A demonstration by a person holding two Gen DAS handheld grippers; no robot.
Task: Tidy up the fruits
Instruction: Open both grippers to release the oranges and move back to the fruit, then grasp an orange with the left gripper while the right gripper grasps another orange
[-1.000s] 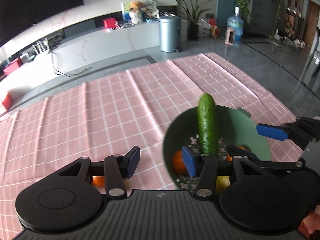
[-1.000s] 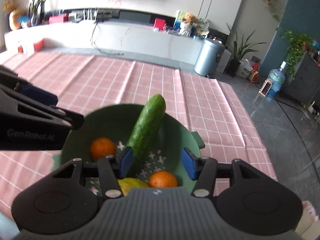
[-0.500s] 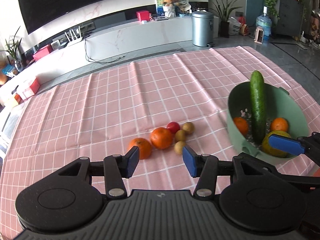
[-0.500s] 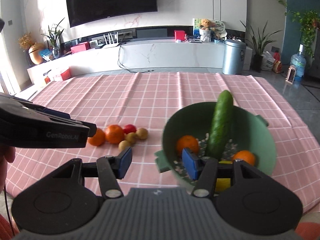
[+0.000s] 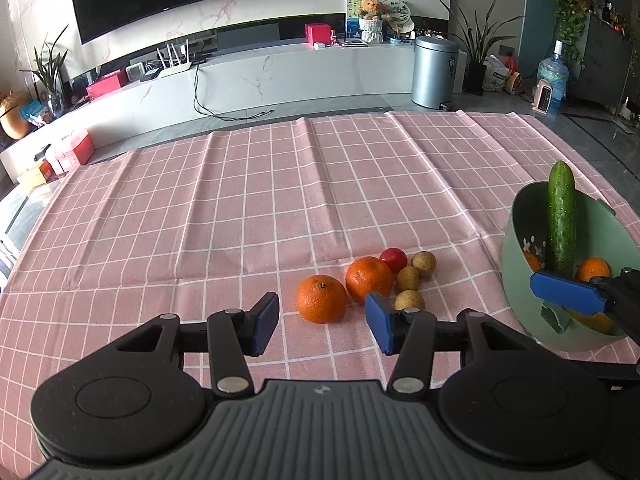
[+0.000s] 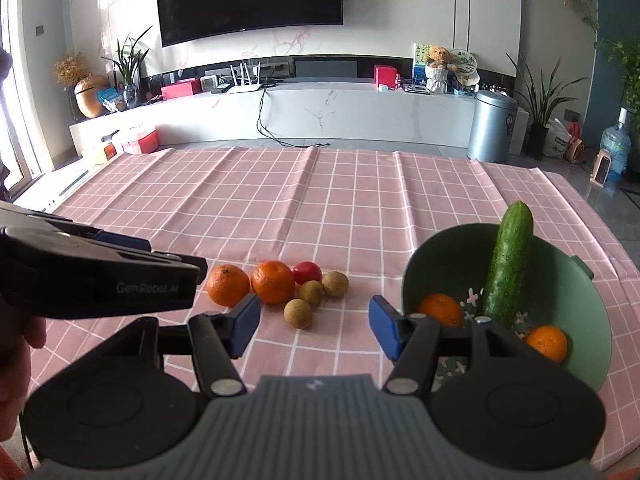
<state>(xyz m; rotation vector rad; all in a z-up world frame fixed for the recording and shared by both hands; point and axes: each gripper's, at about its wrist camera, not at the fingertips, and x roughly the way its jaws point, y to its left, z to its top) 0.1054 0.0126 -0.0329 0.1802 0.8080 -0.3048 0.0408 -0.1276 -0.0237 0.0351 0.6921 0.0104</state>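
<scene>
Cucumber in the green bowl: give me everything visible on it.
The cucumber is dark green, bumpy-skinned and whole. It stands steeply tilted in the green bowl, its top end jutting past the far rim, its lower end down among the oranges and hidden behind the gripper. No gripper touches it.

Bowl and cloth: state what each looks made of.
Bowl: probably plastic, matte green, going by its smooth, even, thin molded wall and small side tab. Cloth: woven fabric, matte pink with a white grid, going by its fold creases and soft ridges.
</scene>
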